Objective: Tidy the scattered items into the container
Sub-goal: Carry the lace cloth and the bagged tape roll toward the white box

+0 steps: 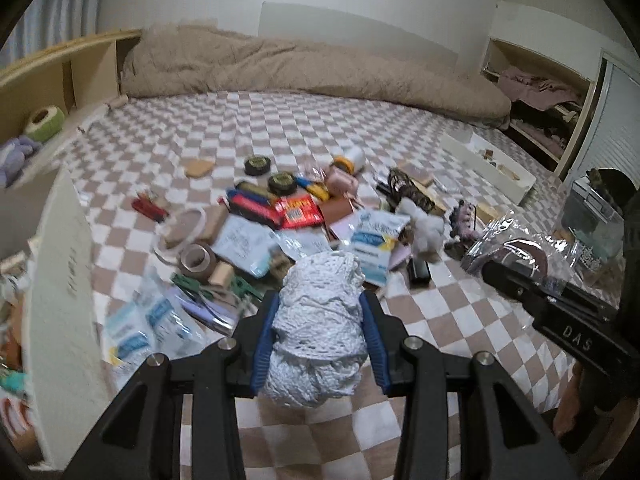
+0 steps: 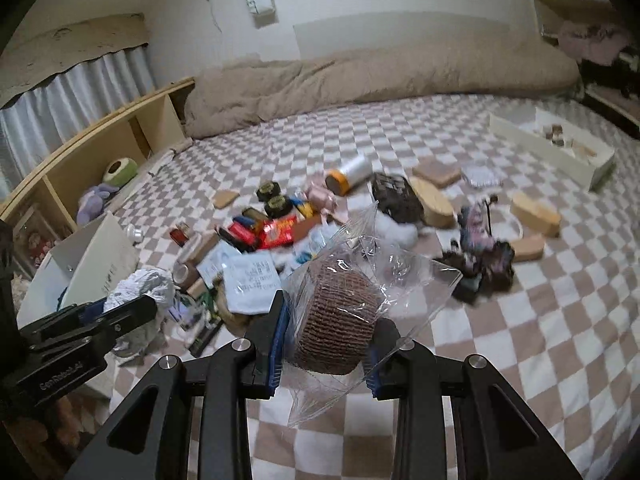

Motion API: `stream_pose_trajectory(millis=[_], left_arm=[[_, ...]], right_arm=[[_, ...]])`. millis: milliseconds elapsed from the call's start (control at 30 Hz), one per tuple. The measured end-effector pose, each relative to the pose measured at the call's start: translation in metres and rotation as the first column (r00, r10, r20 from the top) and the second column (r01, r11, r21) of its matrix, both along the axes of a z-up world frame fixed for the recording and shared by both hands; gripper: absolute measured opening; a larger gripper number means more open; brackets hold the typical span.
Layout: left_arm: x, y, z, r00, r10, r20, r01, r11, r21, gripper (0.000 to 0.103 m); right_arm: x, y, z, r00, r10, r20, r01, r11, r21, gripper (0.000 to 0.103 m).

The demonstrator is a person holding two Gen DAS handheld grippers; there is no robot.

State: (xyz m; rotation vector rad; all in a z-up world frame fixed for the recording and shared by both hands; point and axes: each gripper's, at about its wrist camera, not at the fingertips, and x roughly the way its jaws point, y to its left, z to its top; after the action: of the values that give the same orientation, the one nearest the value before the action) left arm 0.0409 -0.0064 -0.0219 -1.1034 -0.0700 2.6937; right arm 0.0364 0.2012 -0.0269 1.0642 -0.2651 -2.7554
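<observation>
Checkered bedding [image 1: 360,152] strewn with clutter lies below as the left claw [image 1: 320,320] grips a white lace bundle [image 1: 320,320] and the right claw [image 2: 332,320] a bagged brown roll [image 2: 336,320], each best carried level to the white container [image 2: 92,268] at left.

Left gripper [image 1: 320,320] angled downward, jaws clamped on a load; right gripper [image 2: 328,320] alongside, likewise clamped.
</observation>
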Motion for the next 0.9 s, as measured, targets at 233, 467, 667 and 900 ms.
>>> stream_pose_trajectory(millis=[233,467,667,900], left_arm=[[0.008,-0.025,0.031,0.998,0.027,-0.065,-0.028,0.999,-0.019,0.041],[0.02,-0.053,0.05,0.993,0.049,-0.111,-0.053,0.998,-0.037,0.041],[0.026,-0.077,0.062,0.988,0.077,-0.135,-0.083,0.996,-0.038,0.041],[0.035,-0.113,0.075,0.977,0.132,-0.166,-0.141,0.989,-0.044,0.041]], right_arm=[[0.003,-0.023,0.031,0.998,0.029,-0.053,-0.028,0.999,0.02,0.033],[0.005,-0.045,0.051,0.995,0.064,-0.071,-0.064,0.998,0.003,0.033],[0.007,-0.07,0.069,0.989,0.096,-0.11,-0.097,0.995,-0.007,0.033],[0.005,-0.104,0.083,0.98,0.151,-0.132,-0.152,0.988,-0.001,0.033]])
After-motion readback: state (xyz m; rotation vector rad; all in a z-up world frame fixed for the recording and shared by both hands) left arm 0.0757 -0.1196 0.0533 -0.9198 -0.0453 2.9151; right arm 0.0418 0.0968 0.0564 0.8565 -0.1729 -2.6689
